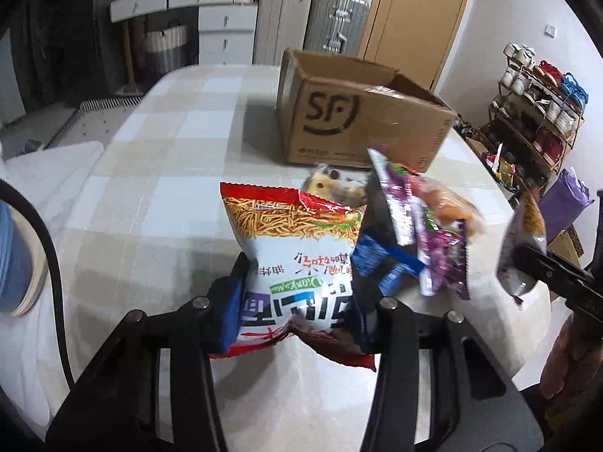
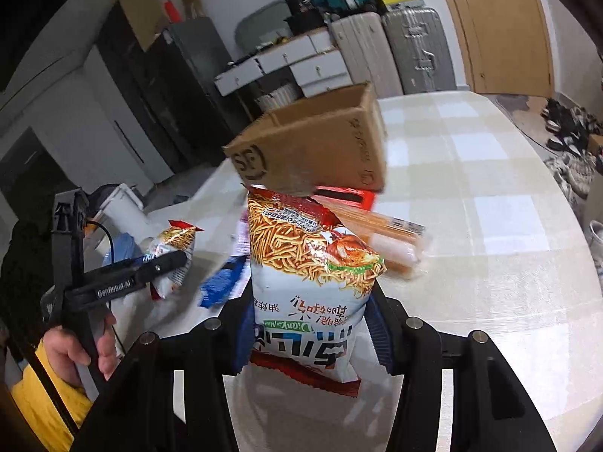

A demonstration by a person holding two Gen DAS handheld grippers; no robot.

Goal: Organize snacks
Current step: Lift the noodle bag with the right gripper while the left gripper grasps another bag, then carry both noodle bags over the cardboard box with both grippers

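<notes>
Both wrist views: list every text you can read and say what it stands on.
"SF": black logo on the brown cardboard box.
"GenRobot.AI": white lettering on the black left gripper arm.
"DianXinMian": green script, upside down, on the white-and-red noodle-snack bag; its large Chinese characters I can't read reliably.
Purple packet: blurred.

Left gripper (image 1: pixel 297 293) and right gripper (image 2: pixel 307 324) each pinch something, angled downward.
</notes>
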